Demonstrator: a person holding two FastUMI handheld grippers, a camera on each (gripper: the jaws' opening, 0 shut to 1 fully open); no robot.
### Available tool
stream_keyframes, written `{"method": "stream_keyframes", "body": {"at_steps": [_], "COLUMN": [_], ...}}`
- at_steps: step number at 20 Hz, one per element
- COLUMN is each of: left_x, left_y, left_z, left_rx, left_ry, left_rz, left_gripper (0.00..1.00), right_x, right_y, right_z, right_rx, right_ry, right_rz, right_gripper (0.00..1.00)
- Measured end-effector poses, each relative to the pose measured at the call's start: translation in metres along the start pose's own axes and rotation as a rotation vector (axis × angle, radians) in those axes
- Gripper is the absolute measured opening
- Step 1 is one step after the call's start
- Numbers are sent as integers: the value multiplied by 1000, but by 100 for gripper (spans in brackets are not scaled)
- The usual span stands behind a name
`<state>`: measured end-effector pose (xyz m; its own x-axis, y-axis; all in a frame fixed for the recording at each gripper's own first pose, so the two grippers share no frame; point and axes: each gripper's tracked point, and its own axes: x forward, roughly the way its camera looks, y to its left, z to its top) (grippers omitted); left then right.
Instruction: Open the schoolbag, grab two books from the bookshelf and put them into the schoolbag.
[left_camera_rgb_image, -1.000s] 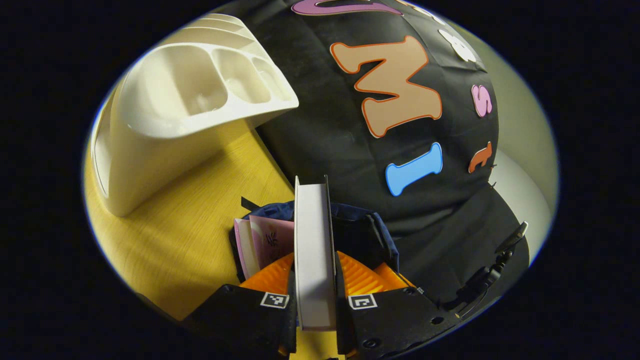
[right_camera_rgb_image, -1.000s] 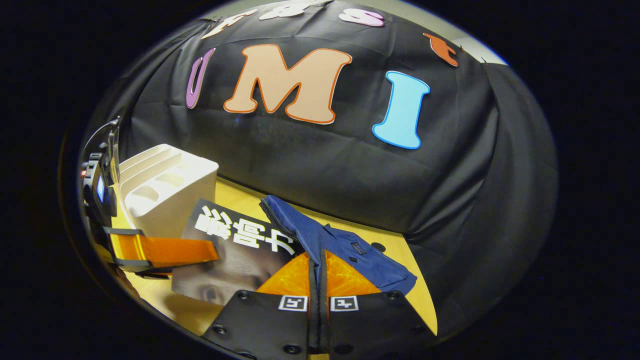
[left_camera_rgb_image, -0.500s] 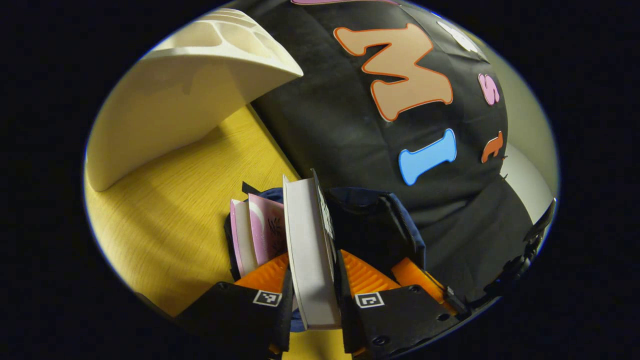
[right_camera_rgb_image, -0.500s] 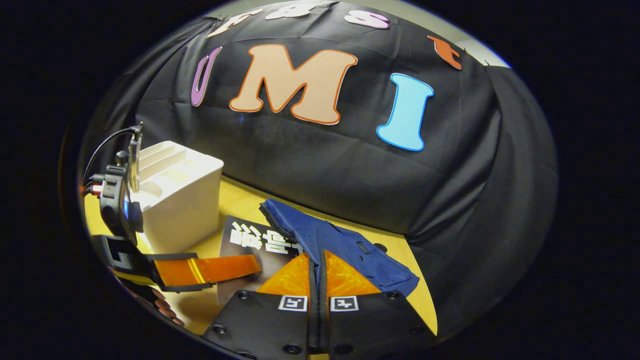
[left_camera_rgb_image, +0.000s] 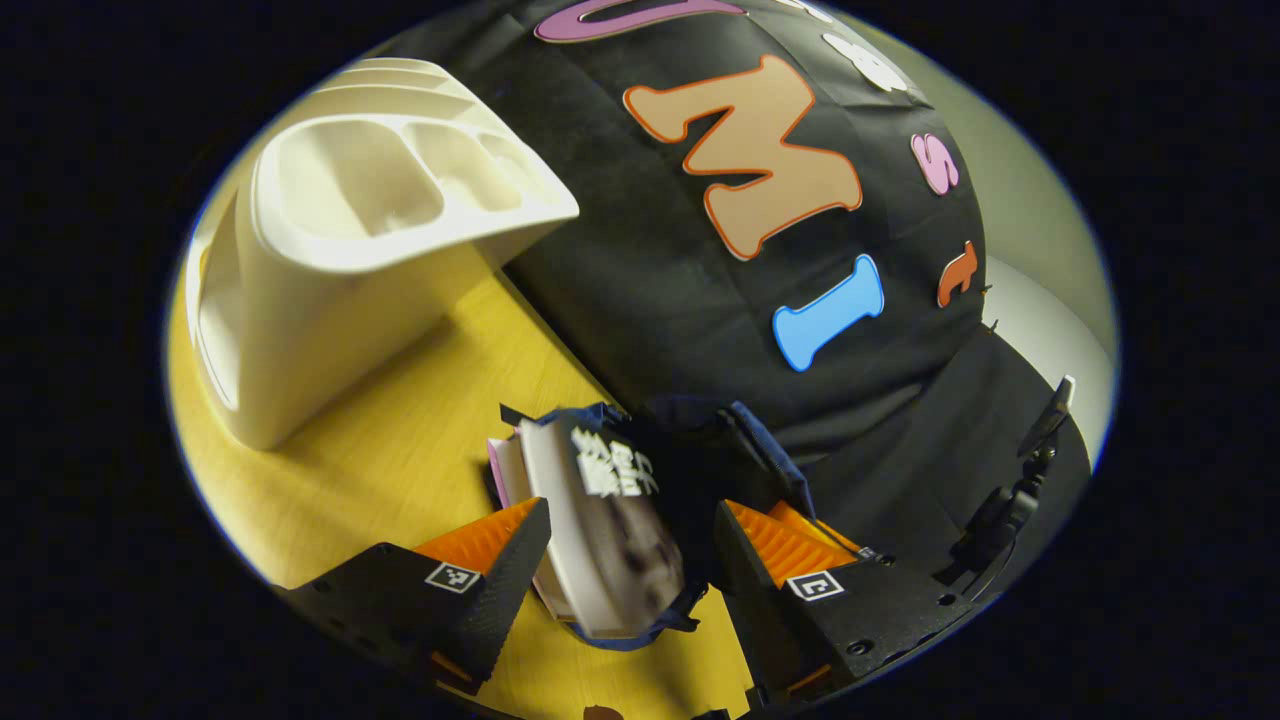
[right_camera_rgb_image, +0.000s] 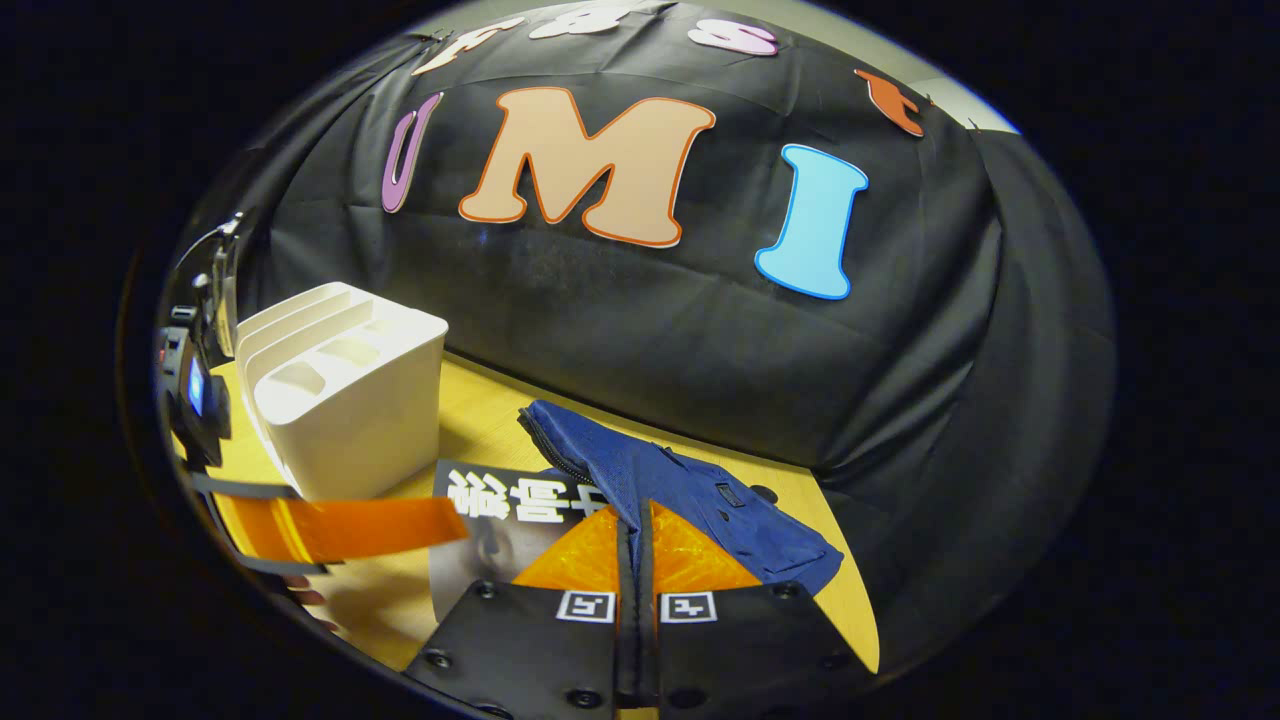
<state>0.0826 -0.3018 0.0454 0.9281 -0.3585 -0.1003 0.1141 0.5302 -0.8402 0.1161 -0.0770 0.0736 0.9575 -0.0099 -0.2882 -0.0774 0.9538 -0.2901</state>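
The blue schoolbag (left_camera_rgb_image: 745, 450) lies open on the yellow table, and its flap (right_camera_rgb_image: 700, 490) is pinched in my right gripper (right_camera_rgb_image: 637, 515), which is shut on the fabric edge. A dark-covered book (left_camera_rgb_image: 610, 520) with white characters leans in the bag's mouth against a pink book (left_camera_rgb_image: 497, 470) behind it. My left gripper (left_camera_rgb_image: 630, 512) is open, one finger on each side of the dark book and apart from it. The right gripper view has the same book (right_camera_rgb_image: 490, 525) beside a finger (right_camera_rgb_image: 340, 525) of the left gripper.
The white bookshelf (left_camera_rgb_image: 340, 260) with empty slots stands on the wooden table (left_camera_rgb_image: 400, 450) at the upper left, also seen as the bookshelf (right_camera_rgb_image: 340, 400) left of the bag. The black cloth wall rises just behind the bag. The right gripper's body (left_camera_rgb_image: 1000, 510) sits at the right edge.
My left gripper has opened and let go of the dark book, which has tipped over into the bag against the pink book. The right gripper stays shut on the bag.
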Motion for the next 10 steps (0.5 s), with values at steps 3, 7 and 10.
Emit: {"method": "stream_keyframes", "body": {"at_steps": [3,7,10], "left_x": [-31,-64,-83], "left_y": [-5,-14,-8], "left_z": [41,73,97], "left_rx": [91,222,336], "left_ry": [-102,-146,-196], "left_rz": [-30,-62,-40], "left_gripper": [94,94,94], "right_x": [0,-6,-20], "right_y": [7,24,45], "right_z": [-6,-20,-19], "right_rx": [-15,-16,42], "right_ry": [7,17,-13], "right_rz": [12,50,114], "right_gripper": [3,17,52]}}
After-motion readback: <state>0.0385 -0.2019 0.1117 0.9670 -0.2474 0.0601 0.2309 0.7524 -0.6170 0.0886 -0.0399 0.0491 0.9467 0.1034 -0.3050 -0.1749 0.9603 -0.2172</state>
